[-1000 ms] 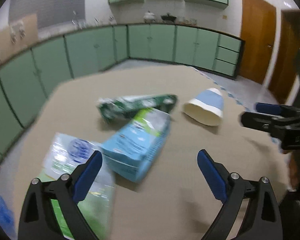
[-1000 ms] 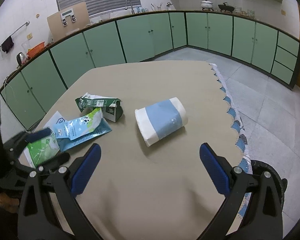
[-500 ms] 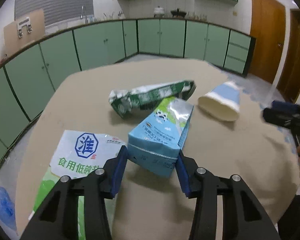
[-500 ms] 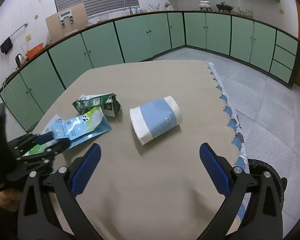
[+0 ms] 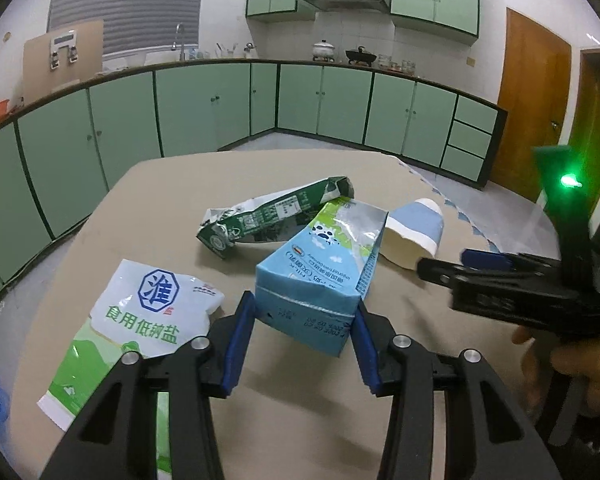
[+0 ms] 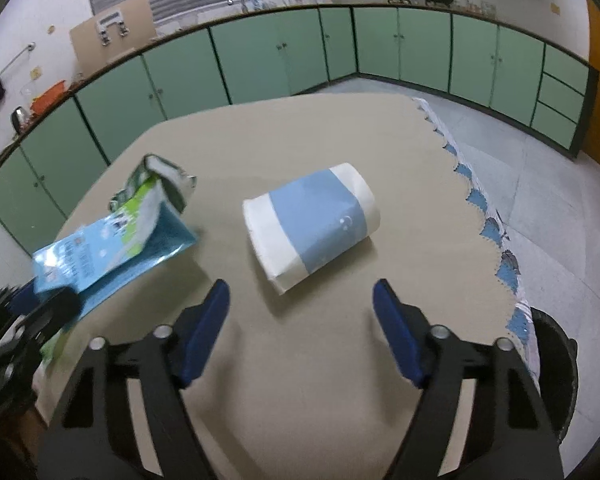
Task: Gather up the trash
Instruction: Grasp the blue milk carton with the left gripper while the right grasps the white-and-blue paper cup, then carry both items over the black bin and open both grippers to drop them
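L gripper (image 5: 303,330) pinching the blue carton (image 5: 320,276) by its near end, far end lifted off the table (image 5: 148,200). Risk: carton's crushed and slick, could pivot or slip out if the lift's rushed, prob knocking the green carton (image 5: 268,216) behind it. R gripper (image 6: 302,328) angled down, jaws just been closing, nothing between them yet, cup (image 6: 312,226) lying on its side just ahead. Salt bag (image 5: 140,328) flat, left of the carton.

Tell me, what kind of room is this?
Most likely a home kitchen: pale green cabinets run under a long counter, a white lidded pot sits on it, and a sink tap stands by the window.
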